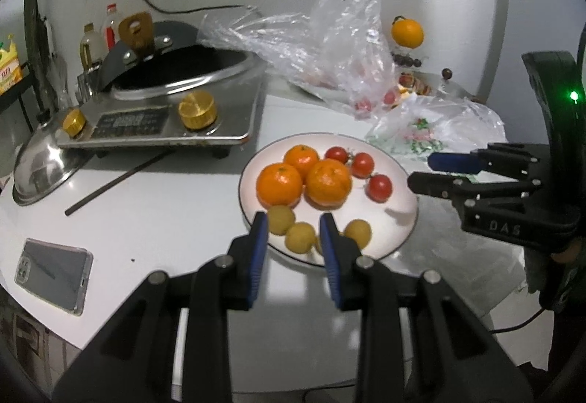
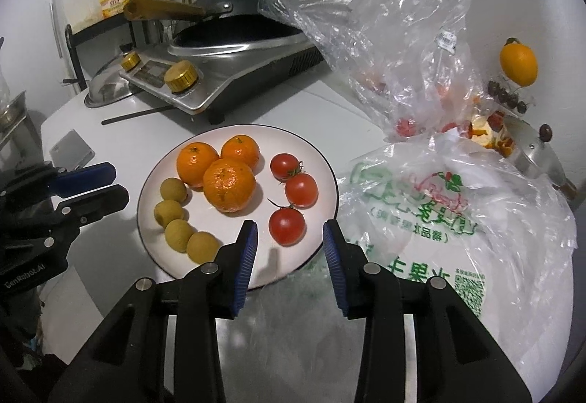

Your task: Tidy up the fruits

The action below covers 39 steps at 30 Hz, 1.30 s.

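Note:
A white plate (image 1: 399, 161) (image 2: 318, 165) holds three oranges (image 1: 280, 183) (image 2: 229, 185), three cherry tomatoes (image 1: 362, 164) (image 2: 301, 190) and several yellow-green longans (image 1: 300, 236) (image 2: 174, 190), each kind grouped together. My left gripper (image 1: 293, 223) (image 2: 117, 185) hovers above the plate's near edge by the longans, shut down to a narrow gap and empty. My right gripper (image 2: 290, 225) (image 1: 421, 171) hangs over the plate's edge just short of the nearest tomato. Its jaws are slightly open with nothing between the pads.
An induction cooker with a wok (image 1: 164, 103) (image 2: 219, 48) stands behind the plate. A phone (image 1: 55, 275), a steel lid (image 1: 44, 168) and a dark stick (image 1: 117, 179) lie to the left. Clear plastic bags (image 1: 340, 37), a printed bag (image 2: 439, 220) and another orange (image 2: 518, 64) crowd the right.

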### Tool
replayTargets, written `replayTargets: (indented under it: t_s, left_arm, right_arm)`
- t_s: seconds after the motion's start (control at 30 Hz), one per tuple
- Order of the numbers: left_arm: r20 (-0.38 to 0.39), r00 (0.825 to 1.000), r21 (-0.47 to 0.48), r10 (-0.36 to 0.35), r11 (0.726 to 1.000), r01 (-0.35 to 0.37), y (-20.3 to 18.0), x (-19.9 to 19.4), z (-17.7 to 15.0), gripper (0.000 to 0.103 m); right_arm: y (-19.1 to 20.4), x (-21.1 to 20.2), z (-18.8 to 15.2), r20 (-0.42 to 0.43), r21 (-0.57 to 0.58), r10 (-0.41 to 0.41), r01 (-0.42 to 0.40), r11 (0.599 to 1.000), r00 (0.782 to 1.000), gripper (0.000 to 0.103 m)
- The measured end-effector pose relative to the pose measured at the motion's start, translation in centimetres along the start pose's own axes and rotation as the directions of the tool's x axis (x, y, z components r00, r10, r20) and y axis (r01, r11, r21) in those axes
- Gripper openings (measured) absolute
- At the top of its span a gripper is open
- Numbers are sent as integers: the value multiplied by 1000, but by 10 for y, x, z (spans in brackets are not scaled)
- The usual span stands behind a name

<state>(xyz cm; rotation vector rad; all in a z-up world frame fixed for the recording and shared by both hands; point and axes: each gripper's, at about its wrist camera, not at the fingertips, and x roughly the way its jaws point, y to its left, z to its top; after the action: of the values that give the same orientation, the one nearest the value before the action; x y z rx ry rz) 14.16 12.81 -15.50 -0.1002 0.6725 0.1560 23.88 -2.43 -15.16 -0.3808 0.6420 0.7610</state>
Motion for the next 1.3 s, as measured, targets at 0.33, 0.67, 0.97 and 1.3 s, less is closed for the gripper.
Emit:
replayTargets:
  t_s: [0.33,0.67,0.97,1.3]
  left_arm:
    - [28,1000,27,-7,1000,6,-19,-32,-10,32]
    - [92,996,48,-18,999,14,-37,-75,-23,33]
    - [168,982,68,-83,995,73,-53,-118,-32,80]
    - [240,968,74,-75,996,59,-68,-167,-32,97]
  right_arm:
    - [7,-43,-14,46,13,-27,26,1000,999,39]
    - [17,-92,-33,110,28,-47,44,999,993,40]
    - [31,-135,-51,176,48,-66,58,997,982,50]
    - [41,-191,-65,257,77,-80,62,995,963,58]
